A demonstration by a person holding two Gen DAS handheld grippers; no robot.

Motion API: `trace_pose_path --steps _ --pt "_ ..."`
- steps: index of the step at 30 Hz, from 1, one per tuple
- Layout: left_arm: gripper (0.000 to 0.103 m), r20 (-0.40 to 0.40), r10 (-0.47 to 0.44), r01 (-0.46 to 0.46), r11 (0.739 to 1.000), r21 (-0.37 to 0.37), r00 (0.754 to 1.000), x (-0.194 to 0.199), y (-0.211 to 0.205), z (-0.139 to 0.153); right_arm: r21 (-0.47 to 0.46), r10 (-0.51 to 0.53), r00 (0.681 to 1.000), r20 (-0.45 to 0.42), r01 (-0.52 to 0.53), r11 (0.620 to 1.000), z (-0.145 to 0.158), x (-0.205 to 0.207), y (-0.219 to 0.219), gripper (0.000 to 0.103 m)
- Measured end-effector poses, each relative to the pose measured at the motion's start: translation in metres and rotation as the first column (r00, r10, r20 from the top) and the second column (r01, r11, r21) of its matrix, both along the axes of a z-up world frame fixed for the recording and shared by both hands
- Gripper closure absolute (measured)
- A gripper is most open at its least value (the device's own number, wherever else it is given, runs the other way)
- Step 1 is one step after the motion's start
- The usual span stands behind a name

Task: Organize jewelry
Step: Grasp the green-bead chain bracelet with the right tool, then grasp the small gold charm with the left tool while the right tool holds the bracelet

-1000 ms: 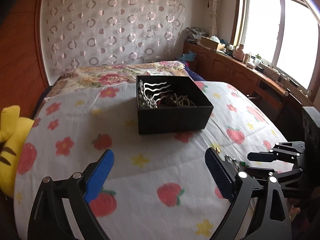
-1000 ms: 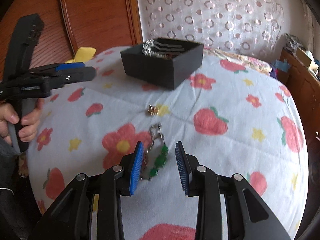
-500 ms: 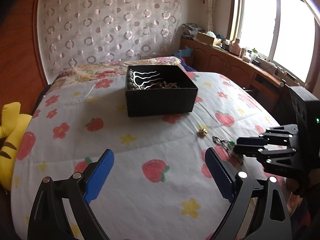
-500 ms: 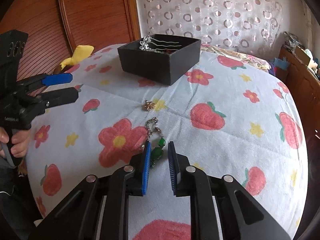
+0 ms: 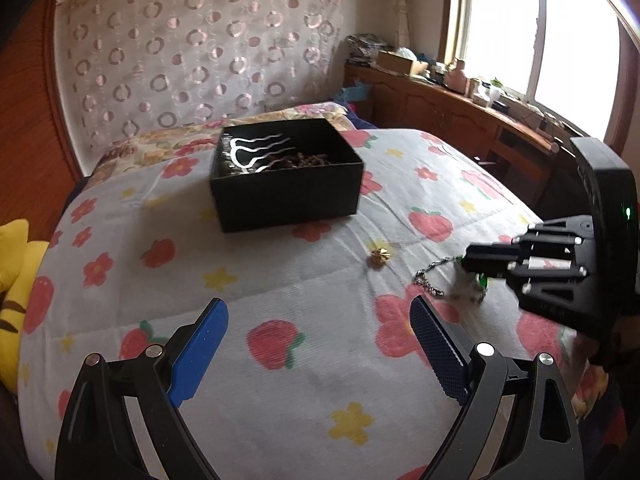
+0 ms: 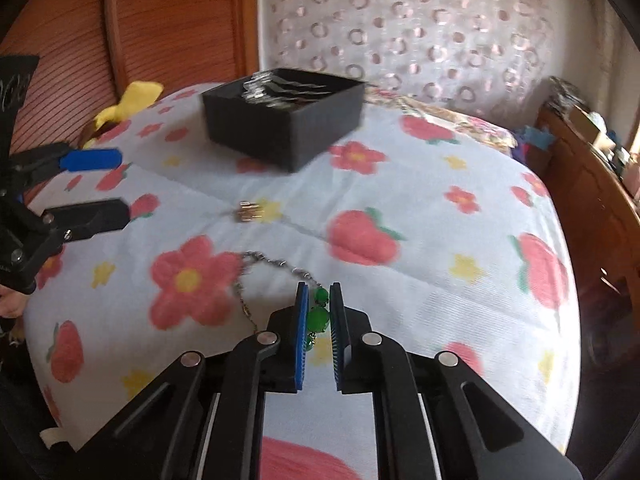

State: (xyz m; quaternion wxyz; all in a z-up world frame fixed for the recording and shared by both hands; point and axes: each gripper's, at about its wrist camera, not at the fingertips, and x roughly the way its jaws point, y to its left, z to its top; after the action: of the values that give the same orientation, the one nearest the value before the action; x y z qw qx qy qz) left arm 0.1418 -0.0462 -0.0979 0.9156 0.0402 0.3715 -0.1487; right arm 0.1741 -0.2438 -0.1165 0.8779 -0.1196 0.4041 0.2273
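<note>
A black jewelry box (image 5: 286, 174) with silver hairpins and chains inside sits on the floral bedspread (image 5: 280, 280); it also shows in the right wrist view (image 6: 286, 114). My right gripper (image 6: 319, 292) is shut on the green beads (image 6: 318, 316) of a silver chain necklace (image 6: 256, 268), whose chain trails left on the bed. The right gripper also shows in the left wrist view (image 5: 464, 258), with the chain (image 5: 430, 278) hanging from it. A small gold trinket (image 5: 379, 257) lies between box and necklace, seen too in the right wrist view (image 6: 248, 212). My left gripper (image 5: 318, 322) is open and empty.
A yellow plush toy (image 5: 14, 280) lies at the bed's left edge. A wooden headboard (image 6: 168, 32) and a patterned curtain (image 5: 200, 52) stand behind. A cluttered wooden cabinet (image 5: 460, 108) runs under the window on the right.
My right gripper closed on the green beads of the necklace and has begun lifting it. My left gripper drew back from the box and stays open.
</note>
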Motion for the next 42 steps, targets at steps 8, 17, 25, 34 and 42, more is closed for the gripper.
trace_pose_path --steps 8,17,25,34,42 --pt "0.038 -0.039 -0.076 0.077 0.997 0.017 0.996 0.022 -0.026 -0.001 0.037 -0.044 0.999 -0.012 0.044 0.998 -0.003 -0.009 -0.028 0.091" --pt "0.068 -0.098 -0.124 0.129 0.991 0.042 0.987 0.048 -0.056 -0.014 0.066 -0.061 0.998 -0.016 0.062 0.996 -0.005 -0.011 -0.033 0.091" --pt "0.089 -0.115 -0.119 0.129 0.989 0.078 0.986 0.062 -0.067 -0.026 0.074 -0.057 0.998 -0.022 0.058 0.996 -0.005 -0.009 -0.033 0.091" --pt "0.090 -0.061 -0.114 0.118 0.992 0.054 0.992 0.055 -0.057 -0.011 0.065 -0.040 0.999 0.001 0.040 0.997 -0.001 -0.010 -0.029 0.091" --pt "0.090 0.025 -0.084 0.083 0.996 0.034 0.996 0.047 -0.037 0.024 0.096 -0.008 0.997 0.076 0.001 0.995 0.036 -0.011 -0.020 0.091"
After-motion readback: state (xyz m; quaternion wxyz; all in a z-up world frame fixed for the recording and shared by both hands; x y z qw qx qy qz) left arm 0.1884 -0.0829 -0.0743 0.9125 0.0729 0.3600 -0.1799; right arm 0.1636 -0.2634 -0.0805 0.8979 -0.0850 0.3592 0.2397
